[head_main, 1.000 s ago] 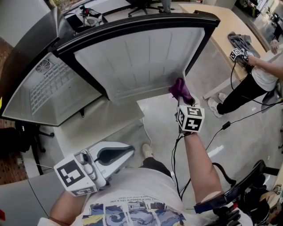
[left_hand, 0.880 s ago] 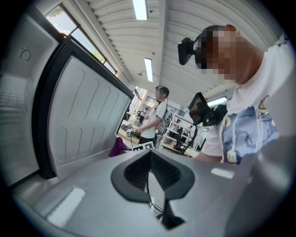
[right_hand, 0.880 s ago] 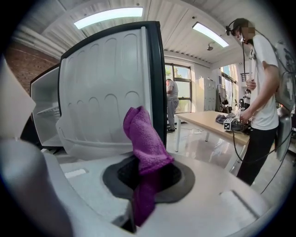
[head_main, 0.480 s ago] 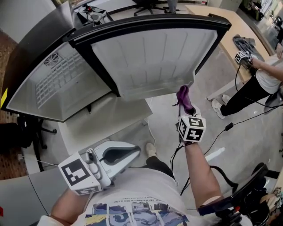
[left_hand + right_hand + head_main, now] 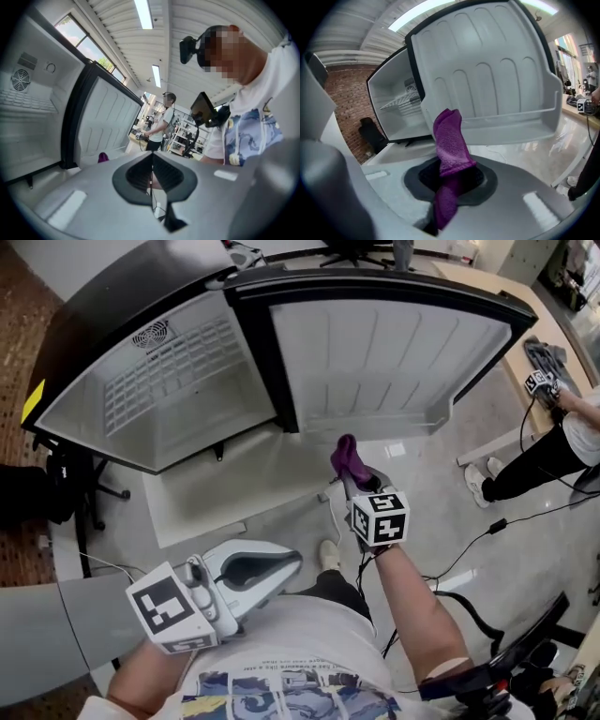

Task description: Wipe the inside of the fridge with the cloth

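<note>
- The fridge [image 5: 159, 390] fills the upper left of my head view. Its white cavity is open towards me inside a black frame, with a wire grille and a round fan vent [image 5: 150, 334] on the back wall.
- Its door [image 5: 394, 352] is swung wide and takes up the upper centre and right. The ribbed white liner faces me, with a moulded shelf along its lower edge.
- The pale floor [image 5: 234, 484] runs across the middle of the frame, with black cables trailing over it at the lower right.
- Another person [image 5: 562, 442] stands at the right edge, beside a wooden table [image 5: 506, 324].
- My left gripper [image 5: 281, 568] sits low in the lower left, near my torso and well apart from the fridge. In the left gripper view its jaws are pressed together along one thin line, and I see nothing between them.
- My right gripper [image 5: 352, 474] is raised at the centre of the frame. Its jaws are clamped on the cloth [image 5: 349, 457], which sticks up past the tips.
- The cloth is purple. In the head view it shows against the floor, just below the door's lower rim and clear of the cavity.
- In the right gripper view it stands tall and folded, in front of the door liner.
</note>
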`<state>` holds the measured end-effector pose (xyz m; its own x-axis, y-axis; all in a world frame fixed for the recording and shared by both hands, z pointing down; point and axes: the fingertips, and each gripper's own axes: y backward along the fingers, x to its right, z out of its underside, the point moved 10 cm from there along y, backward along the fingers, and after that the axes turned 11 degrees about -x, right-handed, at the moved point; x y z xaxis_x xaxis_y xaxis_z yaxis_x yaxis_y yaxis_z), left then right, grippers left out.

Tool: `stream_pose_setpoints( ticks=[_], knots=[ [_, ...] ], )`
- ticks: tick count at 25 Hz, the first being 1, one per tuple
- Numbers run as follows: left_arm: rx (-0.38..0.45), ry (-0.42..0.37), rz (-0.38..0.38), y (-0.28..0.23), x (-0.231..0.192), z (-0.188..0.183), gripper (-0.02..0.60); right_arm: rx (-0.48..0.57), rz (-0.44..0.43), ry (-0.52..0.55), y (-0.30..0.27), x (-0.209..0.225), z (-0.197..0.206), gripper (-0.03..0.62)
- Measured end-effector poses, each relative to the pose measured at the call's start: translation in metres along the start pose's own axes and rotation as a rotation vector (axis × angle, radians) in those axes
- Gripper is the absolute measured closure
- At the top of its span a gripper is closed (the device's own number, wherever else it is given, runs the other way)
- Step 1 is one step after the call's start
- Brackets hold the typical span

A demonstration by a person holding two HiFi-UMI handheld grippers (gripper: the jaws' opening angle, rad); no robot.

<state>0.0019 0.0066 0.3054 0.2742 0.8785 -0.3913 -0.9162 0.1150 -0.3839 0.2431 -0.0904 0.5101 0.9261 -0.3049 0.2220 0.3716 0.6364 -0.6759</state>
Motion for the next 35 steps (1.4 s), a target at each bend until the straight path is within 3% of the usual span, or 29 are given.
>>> stream_pose_setpoints(
  ticks=[7, 15, 21, 35],
  knots=[
    [0.010, 0.027, -0.067, 0.023, 0.001, 0.009, 0.574, -0.111, -0.067, 0.043, -0.044, -0.023, -0.007, 0.542],
    [0.015, 0.045, -0.118, 0.035, -0.001, 0.013, 0.574, -0.123, -0.102, 0.043, -0.068, -0.022, -0.040, 0.542],
    [0.016, 0.035, -0.115, 0.023, -0.001, 0.005, 0.574, -0.153, -0.243, -0.148, -0.069, 0.001, -0.050, 0.542],
    [0.003, 0.011, -0.076, -0.030, -0.004, -0.021, 0.574, -0.130, -0.167, -0.175, -0.046, 0.068, -0.056, 0.542]
  ],
)
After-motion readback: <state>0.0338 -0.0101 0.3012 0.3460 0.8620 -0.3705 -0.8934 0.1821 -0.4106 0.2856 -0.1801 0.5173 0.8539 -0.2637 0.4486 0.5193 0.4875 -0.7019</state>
